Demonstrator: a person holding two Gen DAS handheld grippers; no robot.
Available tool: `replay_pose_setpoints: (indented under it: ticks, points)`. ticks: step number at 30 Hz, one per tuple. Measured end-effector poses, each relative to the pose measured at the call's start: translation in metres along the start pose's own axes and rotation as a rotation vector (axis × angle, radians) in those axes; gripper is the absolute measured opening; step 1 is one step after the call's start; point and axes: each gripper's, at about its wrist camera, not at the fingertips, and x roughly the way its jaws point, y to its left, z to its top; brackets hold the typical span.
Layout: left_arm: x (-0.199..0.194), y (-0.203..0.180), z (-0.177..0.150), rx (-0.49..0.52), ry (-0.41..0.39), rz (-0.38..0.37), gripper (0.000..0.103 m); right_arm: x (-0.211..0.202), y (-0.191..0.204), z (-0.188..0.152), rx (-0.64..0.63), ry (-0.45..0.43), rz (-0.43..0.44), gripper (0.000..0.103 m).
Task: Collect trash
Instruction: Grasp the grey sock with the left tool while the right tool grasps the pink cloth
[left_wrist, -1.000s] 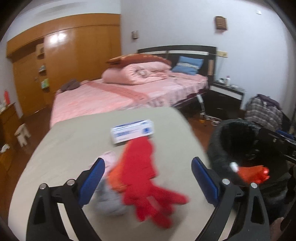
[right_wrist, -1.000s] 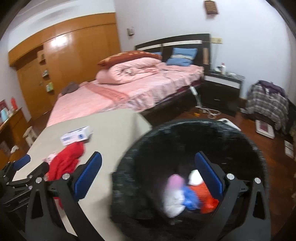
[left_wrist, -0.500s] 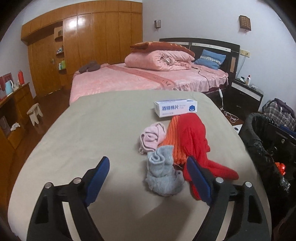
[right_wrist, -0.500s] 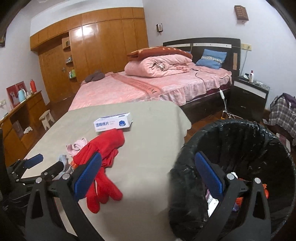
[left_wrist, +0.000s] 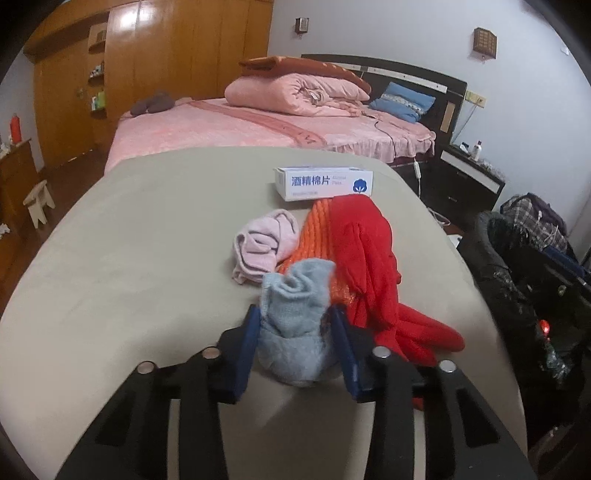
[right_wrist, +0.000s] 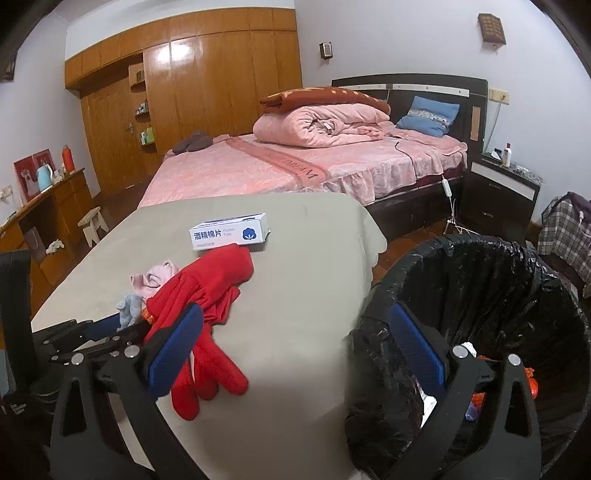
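left wrist view, left gripper fingers closing on grey sock, right gripper fingers wide, empty

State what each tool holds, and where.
Left tool is closing on the grey-blue sock, around its lower bunched end. Right tool holds nothing.

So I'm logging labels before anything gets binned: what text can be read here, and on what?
"酒精棉片": front of the white box on the table, beside a blue cotton-flower logo.
Small grey print beside it: too blurred to read.
Lettering woven into the bed runner: upside down, not legible.
Nothing else is readable.
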Motion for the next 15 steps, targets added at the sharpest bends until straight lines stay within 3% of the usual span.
replay_pose_setpoints:
  ticks: [1, 6, 15]
  points:
    - [-0.003, 0.004, 0.000, -0.019, -0.009, -0.005, 0.028, 0.000, 0.002, 0.001, -0.007, -0.002, 0.000, 0.098]
    - [-0.013, 0.016, 0.000, -0.048, -0.034, 0.015, 0.027, 0.003, 0.008, 0.003, -0.022, -0.003, 0.006, 0.098]
    - [-0.028, 0.053, 0.010, -0.068, -0.085, 0.128, 0.026, 0.023, 0.042, 0.018, -0.031, 0.000, 0.064, 0.098]
